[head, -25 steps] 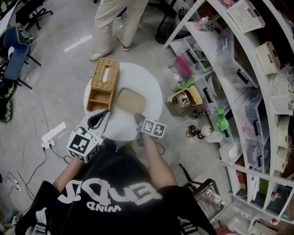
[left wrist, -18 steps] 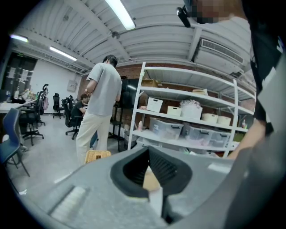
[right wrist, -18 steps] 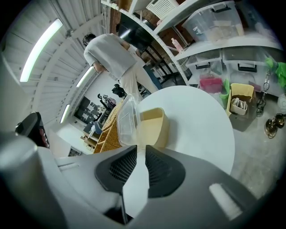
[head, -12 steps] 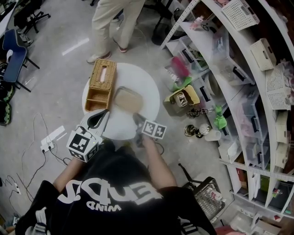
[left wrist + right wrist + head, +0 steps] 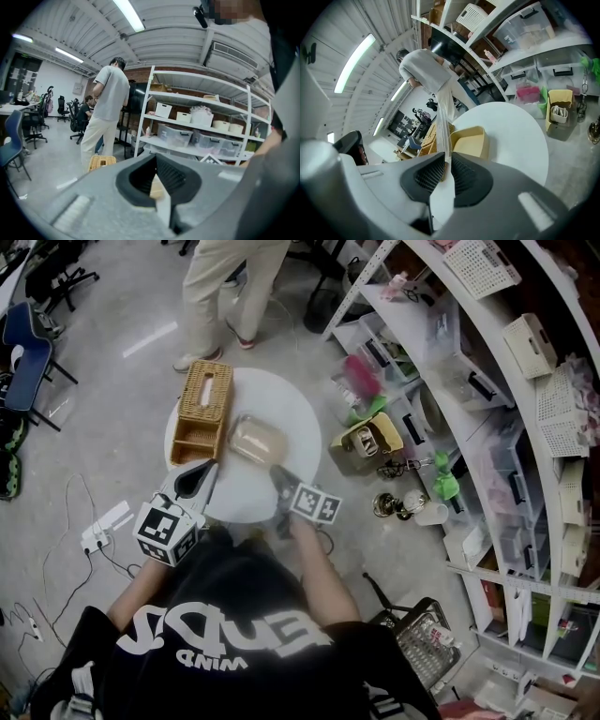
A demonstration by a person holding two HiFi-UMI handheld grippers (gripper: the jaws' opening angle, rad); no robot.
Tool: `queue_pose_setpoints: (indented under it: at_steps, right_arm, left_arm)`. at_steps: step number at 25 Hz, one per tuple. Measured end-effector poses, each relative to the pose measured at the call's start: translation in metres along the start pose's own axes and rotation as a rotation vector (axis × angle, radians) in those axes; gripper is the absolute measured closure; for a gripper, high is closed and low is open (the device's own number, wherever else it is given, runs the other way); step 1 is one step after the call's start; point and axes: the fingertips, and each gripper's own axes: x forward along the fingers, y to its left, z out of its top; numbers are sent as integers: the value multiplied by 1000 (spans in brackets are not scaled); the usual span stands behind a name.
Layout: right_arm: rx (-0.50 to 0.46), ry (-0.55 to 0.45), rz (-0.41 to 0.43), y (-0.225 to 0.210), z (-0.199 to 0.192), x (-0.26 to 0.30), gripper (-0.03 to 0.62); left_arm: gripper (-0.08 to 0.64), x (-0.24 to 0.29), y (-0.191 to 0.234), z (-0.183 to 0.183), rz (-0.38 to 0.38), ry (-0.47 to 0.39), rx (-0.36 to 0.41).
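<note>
Lid [image 5: 446, 133] clamped edge-on between right fingers [image 5: 466, 177], beside tan box [image 5: 472, 143], left fingers [image 5: 177, 179] closed.

Wicker basket [image 5: 200, 409] on round white table [image 5: 296, 414], standing person [image 5: 225, 287], white shelving [image 5: 417, 315], blue chair [image 5: 23, 345]

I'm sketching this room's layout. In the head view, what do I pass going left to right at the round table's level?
First the blue chair → wicker basket → beige container → yellow caddy on the floor → white shelving.
</note>
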Motion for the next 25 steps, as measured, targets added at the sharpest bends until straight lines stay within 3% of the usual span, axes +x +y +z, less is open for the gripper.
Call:
queue_pose_setpoints:
  at_steps: [15,25]
  right_arm:
    - [-210,-227,78,71,77,-51,549]
    - [-315,-349,85,117,92,-111,549]
  left_arm:
    - [558,0,-12,9,-13,-25,1]
    - [558,-2,-11,21,2,-62,1]
